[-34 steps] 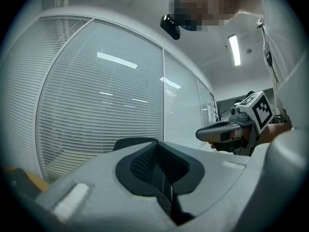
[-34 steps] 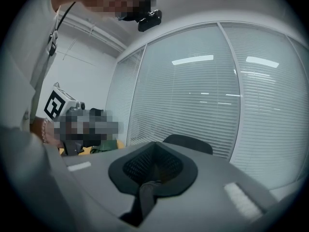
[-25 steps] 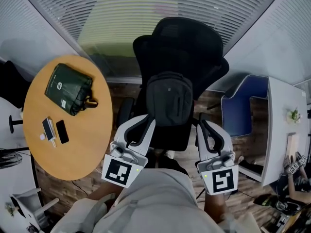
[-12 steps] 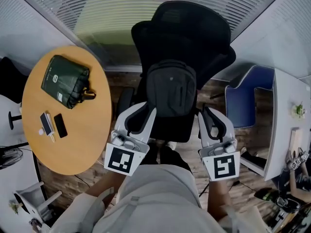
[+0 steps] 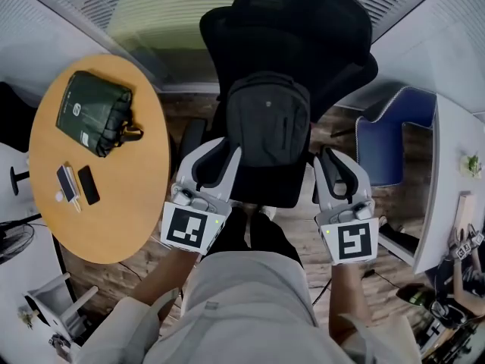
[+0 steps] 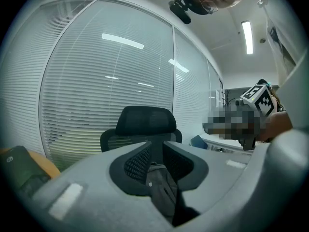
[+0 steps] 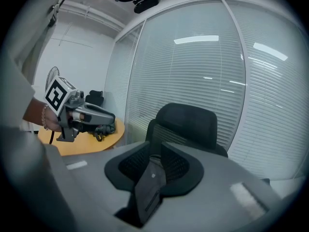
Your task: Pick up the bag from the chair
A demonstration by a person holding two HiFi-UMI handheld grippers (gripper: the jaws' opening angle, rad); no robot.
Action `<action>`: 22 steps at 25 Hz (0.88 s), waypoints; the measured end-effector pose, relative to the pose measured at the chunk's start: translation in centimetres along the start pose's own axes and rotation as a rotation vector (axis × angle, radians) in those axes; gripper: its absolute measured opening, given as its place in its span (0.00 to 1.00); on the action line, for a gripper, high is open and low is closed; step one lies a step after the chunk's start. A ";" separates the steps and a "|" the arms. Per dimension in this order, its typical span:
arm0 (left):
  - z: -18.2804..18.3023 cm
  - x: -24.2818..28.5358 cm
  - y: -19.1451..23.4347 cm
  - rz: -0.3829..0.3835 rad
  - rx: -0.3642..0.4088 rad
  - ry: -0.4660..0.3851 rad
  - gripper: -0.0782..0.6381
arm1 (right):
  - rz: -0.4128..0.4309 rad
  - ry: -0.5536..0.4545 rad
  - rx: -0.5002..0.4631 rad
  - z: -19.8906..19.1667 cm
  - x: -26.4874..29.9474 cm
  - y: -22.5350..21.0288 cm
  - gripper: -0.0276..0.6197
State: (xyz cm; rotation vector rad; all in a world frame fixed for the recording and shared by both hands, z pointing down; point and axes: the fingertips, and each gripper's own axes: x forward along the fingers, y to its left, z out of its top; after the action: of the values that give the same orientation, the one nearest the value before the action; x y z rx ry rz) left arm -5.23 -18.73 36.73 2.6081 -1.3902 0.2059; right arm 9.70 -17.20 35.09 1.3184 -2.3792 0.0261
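Note:
A dark grey backpack (image 5: 269, 123) stands upright on the seat of a black office chair (image 5: 288, 21), leaning on its backrest. My left gripper (image 5: 221, 149) hovers just left of the bag's lower part, and my right gripper (image 5: 333, 156) just right of it; neither touches it. Both are open with nothing between the fingers. In the left gripper view the bag (image 6: 161, 187) shows through the narrow gap between the jaws, below the chair's headrest (image 6: 145, 120). The right gripper view frames the bag (image 7: 150, 185) and the chair (image 7: 188, 122) the same way.
A round wooden table (image 5: 129, 203) at the left carries a green bag (image 5: 95, 112), a black phone (image 5: 88, 185) and a small white device (image 5: 67, 184). A blue chair (image 5: 386, 150) and a white desk (image 5: 455, 188) stand at the right. Window blinds run behind the chair.
The person and both grippers have moved forward toward the chair, so the grippers now flank the bag's lower part. The bag has not moved.

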 end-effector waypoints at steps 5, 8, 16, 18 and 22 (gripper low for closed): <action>-2.3 1.2 0.5 0.008 -0.004 0.028 0.22 | 0.002 0.031 0.007 -2.2 1.1 -0.5 0.16; -3.6 1.9 1.1 0.019 -0.030 0.030 0.22 | 0.000 0.045 0.001 -3.6 1.8 -0.8 0.17; -7.6 3.3 2.7 0.032 -0.047 0.083 0.24 | 0.011 0.058 -0.031 -7.1 3.9 -0.9 0.19; -8.5 3.6 2.9 0.033 -0.044 0.095 0.24 | 0.005 0.070 -0.025 -8.0 4.3 -1.0 0.19; -10.0 4.3 3.4 0.040 -0.036 0.108 0.24 | -0.003 0.067 -0.024 -9.1 5.3 -1.4 0.20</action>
State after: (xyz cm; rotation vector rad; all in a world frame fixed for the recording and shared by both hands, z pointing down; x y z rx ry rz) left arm -6.05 -21.80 47.71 2.5020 -1.3962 0.3190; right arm 11.57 -20.27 45.09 1.2899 -2.3149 0.0403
